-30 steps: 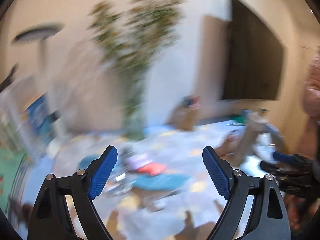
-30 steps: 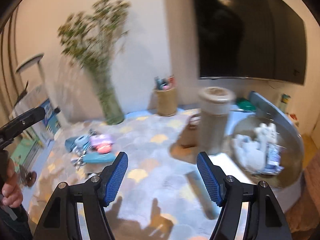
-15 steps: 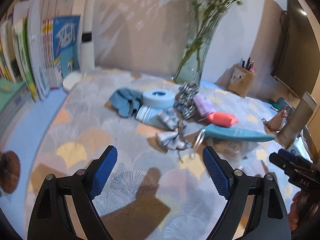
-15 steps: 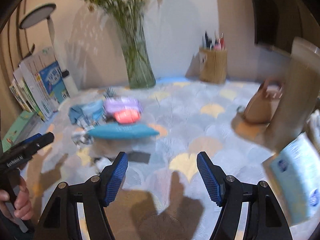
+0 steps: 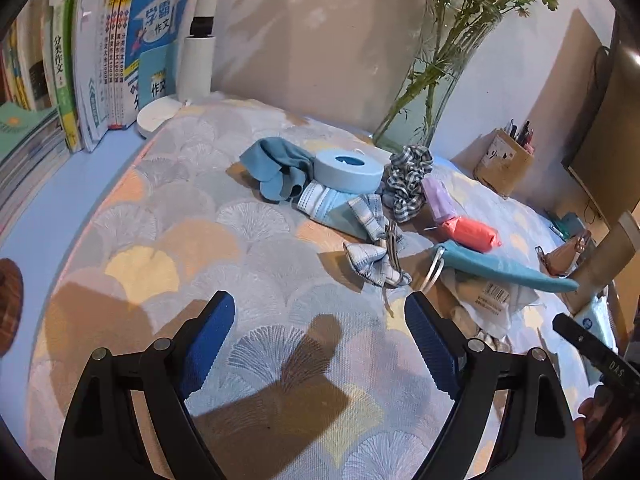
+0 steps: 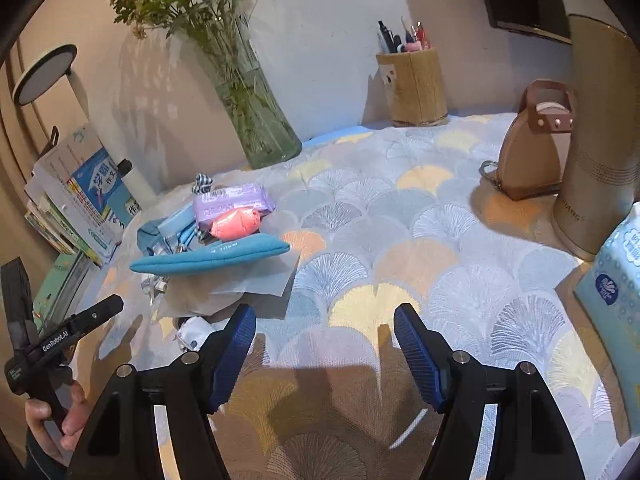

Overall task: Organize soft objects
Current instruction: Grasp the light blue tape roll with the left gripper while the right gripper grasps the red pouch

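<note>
A pile of soft things lies on the patterned cloth: a blue cloth (image 5: pixel 276 168), a light blue tape roll (image 5: pixel 347 170), a checked scrunchie (image 5: pixel 408 182), a purple pack (image 5: pixel 438 200) (image 6: pixel 232 200), a coral pouch (image 5: pixel 472 234) (image 6: pixel 236 222), a long teal pouch (image 5: pixel 504 270) (image 6: pixel 212 258), a striped bow (image 5: pixel 370 262) and a plastic-wrapped item (image 5: pixel 488 300). My left gripper (image 5: pixel 320 332) is open and empty, short of the pile. My right gripper (image 6: pixel 324 348) is open and empty, to the right of the pile.
Books (image 5: pixel 100 60) and a lamp base (image 5: pixel 160 114) stand at the left. A glass vase (image 6: pixel 256 120) with stems and a pen holder (image 6: pixel 416 88) stand at the back. A brown bag (image 6: pixel 528 152), a tall cylinder (image 6: pixel 596 140) and a tissue pack (image 6: pixel 616 300) stand at the right.
Both grippers have swung down from the wall and screen toward the table and moved closer to the pile. Both stay open and empty.
</note>
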`<state>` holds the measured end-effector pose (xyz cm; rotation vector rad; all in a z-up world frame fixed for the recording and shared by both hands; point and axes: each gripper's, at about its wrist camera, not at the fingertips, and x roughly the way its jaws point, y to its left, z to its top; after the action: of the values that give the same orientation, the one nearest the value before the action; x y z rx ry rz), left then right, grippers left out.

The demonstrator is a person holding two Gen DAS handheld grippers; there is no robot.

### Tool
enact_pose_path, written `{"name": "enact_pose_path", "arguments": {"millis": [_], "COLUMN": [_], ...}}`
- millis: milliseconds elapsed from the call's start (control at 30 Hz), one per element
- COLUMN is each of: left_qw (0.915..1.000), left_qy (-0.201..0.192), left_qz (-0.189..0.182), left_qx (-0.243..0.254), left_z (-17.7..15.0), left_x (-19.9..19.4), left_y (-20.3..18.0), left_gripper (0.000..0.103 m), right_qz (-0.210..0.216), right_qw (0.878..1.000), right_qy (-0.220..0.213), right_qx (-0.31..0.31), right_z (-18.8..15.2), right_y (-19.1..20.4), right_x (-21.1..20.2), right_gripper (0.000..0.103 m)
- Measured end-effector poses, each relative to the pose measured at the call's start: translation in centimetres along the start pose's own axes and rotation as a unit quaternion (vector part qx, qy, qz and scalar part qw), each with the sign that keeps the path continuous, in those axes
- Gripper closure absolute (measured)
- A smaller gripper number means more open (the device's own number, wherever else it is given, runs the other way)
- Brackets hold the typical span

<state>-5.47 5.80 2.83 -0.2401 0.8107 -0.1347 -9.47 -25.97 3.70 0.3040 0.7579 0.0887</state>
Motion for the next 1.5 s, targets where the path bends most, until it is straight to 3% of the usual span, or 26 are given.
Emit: {"name": "enact_pose_path", "arguments": {"millis": [100, 200, 333, 433, 567, 667, 800, 967, 1000, 1033, 1200, 1333, 1500], "left_qw": [0.9997, 0.9991, 0.9969, 0.9939, 0.9913, 0.9913, 0.9934, 0.9945, 0.9945, 0.9945, 0.9959, 0.994, 0.9912], "left_qy": [0.01, 0.012, -0.007, -0.015, 0.01, 0.02, 0.027, 0.025, 0.023, 0.016, -0.019, -0.054, -0.069], "left_qz": [0.019, 0.023, 0.01, -0.008, -0.006, -0.002, -0.017, -0.027, -0.028, -0.032, -0.05, -0.081, -0.104], "left_qx": [0.014, 0.035, 0.077, 0.109, 0.131, 0.13, 0.11, 0.098, 0.098, 0.098, 0.073, 0.05, 0.044], "left_z": [2.0, 4.9, 8.5, 9.3, 9.9, 10.1, 10.2, 9.6, 9.6, 9.6, 9.8, 10.4, 9.7], "left_x": [-1.1, -2.0, -0.4, 2.0, 6.8, 8.7, 9.8, 10.6, 10.5, 10.2, 8.2, 4.6, 0.7], "left_y": [-0.3, -1.1, -3.3, -4.4, -5.0, -4.8, -3.9, -3.0, -3.0, -3.0, -2.1, -1.5, -1.3], "left_gripper": [0.017, 0.017, 0.017, 0.017, 0.017, 0.019, 0.034, 0.04, 0.04, 0.041, 0.041, 0.041, 0.041], "right_qz": [0.012, 0.024, 0.019, 0.009, 0.053, 0.039, 0.023, 0.023, 0.026, 0.032, 0.093, 0.145, 0.128], "right_qw": [1.0, 0.999, 0.997, 0.994, 0.986, 0.981, 0.973, 0.972, 0.973, 0.974, 0.98, 0.983, 0.987], "right_qy": [0.021, 0.019, 0.023, 0.064, 0.136, 0.16, 0.188, 0.205, 0.203, 0.202, 0.162, 0.092, 0.064], "right_qx": [-0.015, -0.04, -0.067, -0.084, -0.076, -0.1, -0.133, -0.111, -0.105, -0.1, -0.069, -0.064, -0.077], "right_z": [1.0, 4.6, 8.7, 10.3, 11.1, 11.4, 11.2, 10.9, 10.9, 10.8, 10.7, 11.3, 11.2], "right_y": [1.4, 3.8, 6.4, 8.1, 9.4, 10.7, 12.0, 11.4, 11.1, 10.9, 9.7, 9.2, 8.7], "right_x": [-0.9, -2.6, -1.8, 1.6, 6.9, 9.6, 12.9, 15.8, 16.1, 16.3, 14.6, 10.1, 6.8], "right_gripper": [0.033, 0.033, 0.012, 0.012, 0.012, 0.012, 0.013, 0.013, 0.019, 0.035, 0.054, 0.063, 0.066]}}
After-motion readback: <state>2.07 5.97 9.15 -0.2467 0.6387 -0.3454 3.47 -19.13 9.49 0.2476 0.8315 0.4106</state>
